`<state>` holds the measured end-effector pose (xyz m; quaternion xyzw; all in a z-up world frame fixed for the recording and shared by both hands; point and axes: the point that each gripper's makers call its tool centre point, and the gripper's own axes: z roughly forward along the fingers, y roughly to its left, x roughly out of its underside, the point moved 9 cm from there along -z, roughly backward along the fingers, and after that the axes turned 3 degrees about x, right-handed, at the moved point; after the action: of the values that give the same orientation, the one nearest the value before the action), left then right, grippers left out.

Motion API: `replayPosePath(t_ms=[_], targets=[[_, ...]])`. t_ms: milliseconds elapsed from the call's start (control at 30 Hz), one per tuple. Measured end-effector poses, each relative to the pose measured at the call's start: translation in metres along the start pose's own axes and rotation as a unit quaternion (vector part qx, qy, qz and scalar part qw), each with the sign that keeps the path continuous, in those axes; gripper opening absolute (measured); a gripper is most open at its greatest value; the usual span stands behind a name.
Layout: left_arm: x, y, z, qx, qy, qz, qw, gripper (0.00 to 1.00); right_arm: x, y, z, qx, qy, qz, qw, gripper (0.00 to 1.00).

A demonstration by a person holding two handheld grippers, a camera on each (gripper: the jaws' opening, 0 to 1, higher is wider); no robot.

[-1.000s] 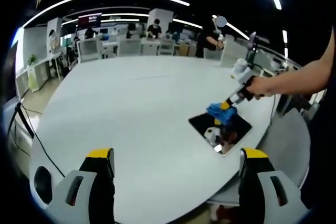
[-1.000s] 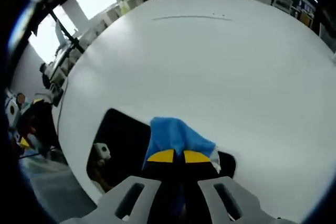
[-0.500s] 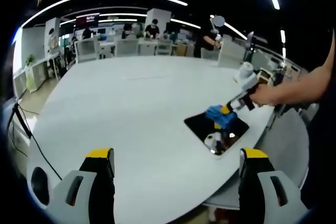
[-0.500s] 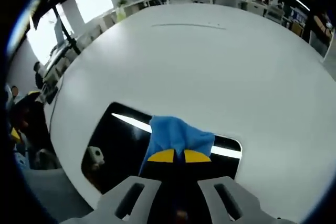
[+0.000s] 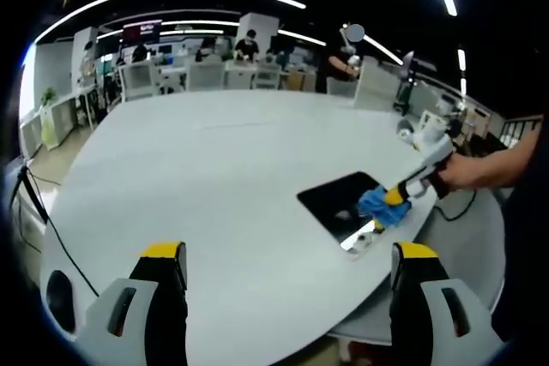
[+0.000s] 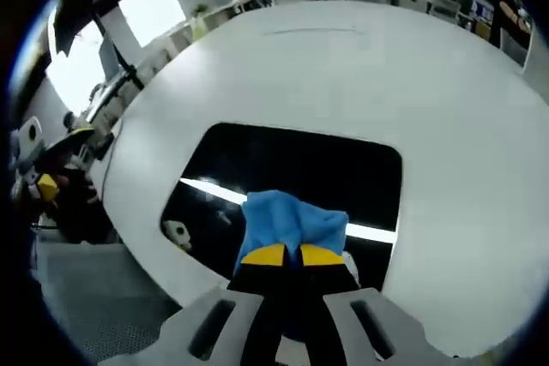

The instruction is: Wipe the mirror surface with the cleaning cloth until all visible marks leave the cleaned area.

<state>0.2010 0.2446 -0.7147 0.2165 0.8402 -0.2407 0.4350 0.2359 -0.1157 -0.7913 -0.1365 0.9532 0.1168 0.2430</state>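
Mirror (image 6: 292,169) lies flat on the white table (image 6: 343,66), dark, in the middle of the right gripper view, with bright light strips reflected across its lower part. Right gripper (image 6: 286,255) has its jaws clamped together on the blue cleaning cloth (image 6: 292,222), which rests on the mirror's lower edge. In the left gripper view, the mirror (image 5: 339,203) is right of centre, the cloth (image 5: 379,205) apparently on its right corner. Left gripper (image 5: 287,255) at the bottom has its jaws wide apart, holding nothing.
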Motion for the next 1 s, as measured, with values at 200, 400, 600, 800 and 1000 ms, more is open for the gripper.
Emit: replayPosePath(t_ms=[200,400,600,800,1000], targets=[[-0.002,0.001,0.002,0.0,-0.003,-0.001,1.0,0.99,0.022,0.01,-0.011,-0.015,0.02,-0.001,0.9997,0.0],[-0.002,0.001,0.007,0.004,-0.001,0.0,1.0,0.99,0.022,0.009,-0.012,-0.021,0.023,-0.002,0.9995,0.0],[-0.005,-0.001,0.01,0.006,-0.002,0.001,1.0,0.99,0.023,0.002,-0.015,-0.026,0.026,-0.006,0.9993,0.0],[-0.004,-0.002,0.011,0.006,-0.001,0.001,1.0,0.99,0.027,-0.018,-0.02,-0.017,0.025,0.006,0.9995,0.0],[-0.003,-0.002,0.011,0.006,0.001,0.001,1.0,0.99,0.031,-0.031,-0.026,0.003,0.029,0.009,0.9995,0.0]])
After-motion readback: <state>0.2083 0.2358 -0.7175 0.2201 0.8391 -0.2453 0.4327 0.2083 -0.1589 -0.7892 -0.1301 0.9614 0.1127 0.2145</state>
